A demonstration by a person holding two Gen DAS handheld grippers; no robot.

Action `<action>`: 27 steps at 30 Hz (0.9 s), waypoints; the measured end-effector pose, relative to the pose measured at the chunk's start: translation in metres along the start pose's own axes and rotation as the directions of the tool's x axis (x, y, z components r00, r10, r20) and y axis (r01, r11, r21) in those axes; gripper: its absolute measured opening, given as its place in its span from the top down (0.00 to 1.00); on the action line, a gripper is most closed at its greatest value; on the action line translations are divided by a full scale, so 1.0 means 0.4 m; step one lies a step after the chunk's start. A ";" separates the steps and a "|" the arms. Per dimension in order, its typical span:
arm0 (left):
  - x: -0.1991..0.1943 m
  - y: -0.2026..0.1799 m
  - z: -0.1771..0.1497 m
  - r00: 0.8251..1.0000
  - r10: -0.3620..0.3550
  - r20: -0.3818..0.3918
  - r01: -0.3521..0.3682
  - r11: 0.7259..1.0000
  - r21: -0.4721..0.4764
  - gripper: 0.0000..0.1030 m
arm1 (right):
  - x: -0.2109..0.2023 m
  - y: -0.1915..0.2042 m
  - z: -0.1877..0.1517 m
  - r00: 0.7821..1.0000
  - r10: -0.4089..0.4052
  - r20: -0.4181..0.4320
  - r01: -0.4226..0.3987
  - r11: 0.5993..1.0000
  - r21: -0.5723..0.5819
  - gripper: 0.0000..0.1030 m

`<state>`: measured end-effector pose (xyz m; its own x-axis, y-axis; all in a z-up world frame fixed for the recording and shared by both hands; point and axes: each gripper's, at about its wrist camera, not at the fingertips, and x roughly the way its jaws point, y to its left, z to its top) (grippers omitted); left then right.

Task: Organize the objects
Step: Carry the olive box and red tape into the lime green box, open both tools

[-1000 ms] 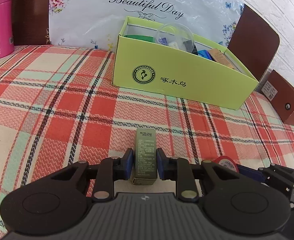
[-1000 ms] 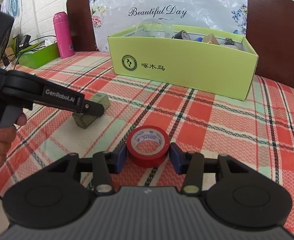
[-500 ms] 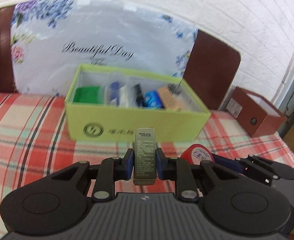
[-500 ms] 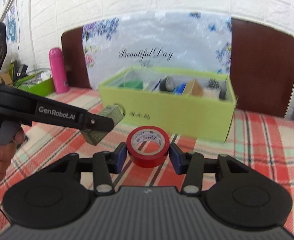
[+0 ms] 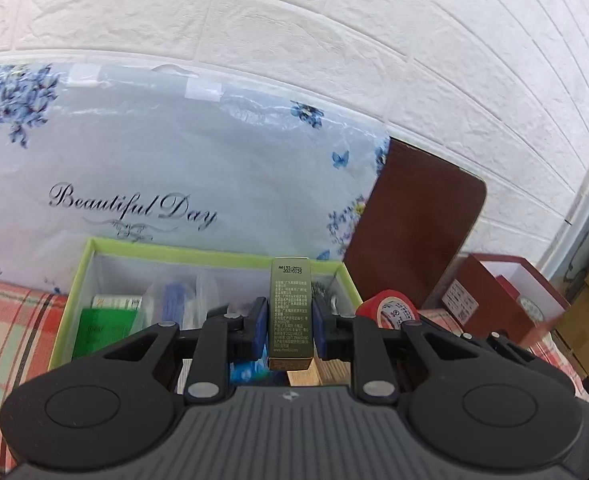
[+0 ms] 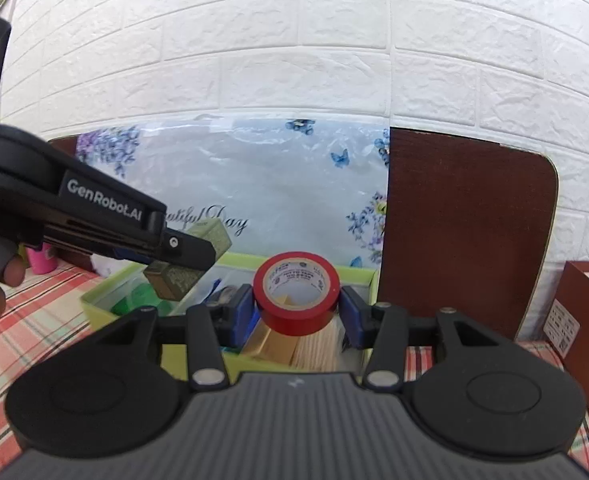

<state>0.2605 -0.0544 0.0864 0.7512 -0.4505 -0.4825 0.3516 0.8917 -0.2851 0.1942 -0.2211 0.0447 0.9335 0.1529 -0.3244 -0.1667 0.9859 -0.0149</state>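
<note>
My left gripper [image 5: 289, 326] is shut on a small olive-gold carton [image 5: 290, 312] and holds it in the air over the lime-green box [image 5: 198, 255]. My right gripper [image 6: 296, 312] is shut on a red tape roll [image 6: 296, 292], also held above the green box [image 6: 94, 300]. The box holds several items: a green pack [image 5: 102, 330], clear plastic, blue pieces and wooden blocks [image 6: 294, 350]. The tape roll also shows in the left wrist view [image 5: 388, 308]. The left gripper and its carton [image 6: 190, 256] show in the right wrist view.
The box stands on a red plaid cloth [image 5: 10, 328]. A floral "Beautiful Day" bag [image 5: 166, 184] and a brown chair back [image 6: 462, 232] stand behind it. A dark red box [image 5: 506, 300] sits at the right. A pink bottle [image 6: 40, 260] is at the left.
Both grippers have lifted their objects off the cloth and carried them forward to above the green box. The carton and tape stay gripped.
</note>
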 end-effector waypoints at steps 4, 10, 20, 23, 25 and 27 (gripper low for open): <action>0.071 0.022 0.036 1.000 0.001 0.005 -0.001 0.999 -0.034 0.77 | 0.084 -0.013 0.020 1.000 -0.003 0.006 0.003 1.000 0.002 0.56; 0.093 0.068 0.012 0.997 0.023 0.074 -0.018 0.997 -0.075 0.26 | 0.177 -0.006 0.000 1.000 0.009 0.000 -0.009 1.000 0.018 0.15; -0.004 0.079 -0.032 0.992 0.065 0.105 -0.061 0.997 -0.043 0.25 | 0.099 -0.011 -0.058 1.000 -0.006 -0.014 0.007 0.999 0.050 0.00; -0.057 0.057 -0.043 0.988 0.097 0.124 -0.095 0.995 -0.021 0.22 | 0.057 -0.025 -0.045 1.000 -0.021 -0.017 0.022 0.997 0.068 0.00; -0.097 0.041 -0.050 0.984 0.118 0.134 -0.117 0.993 -0.012 0.20 | 0.019 -0.030 -0.029 1.000 -0.022 -0.017 0.024 0.997 0.079 0.00; -0.136 0.022 -0.059 0.980 0.151 0.130 -0.151 0.988 -0.009 0.15 | -0.023 -0.024 -0.015 1.000 -0.022 -0.019 0.023 0.996 0.085 0.00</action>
<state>0.2095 -0.0232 0.0905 0.8619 -0.3007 -0.4083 0.2289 0.9492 -0.2159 0.1852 -0.2325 0.0422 0.9307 0.1302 -0.3417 -0.1175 0.9914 0.0578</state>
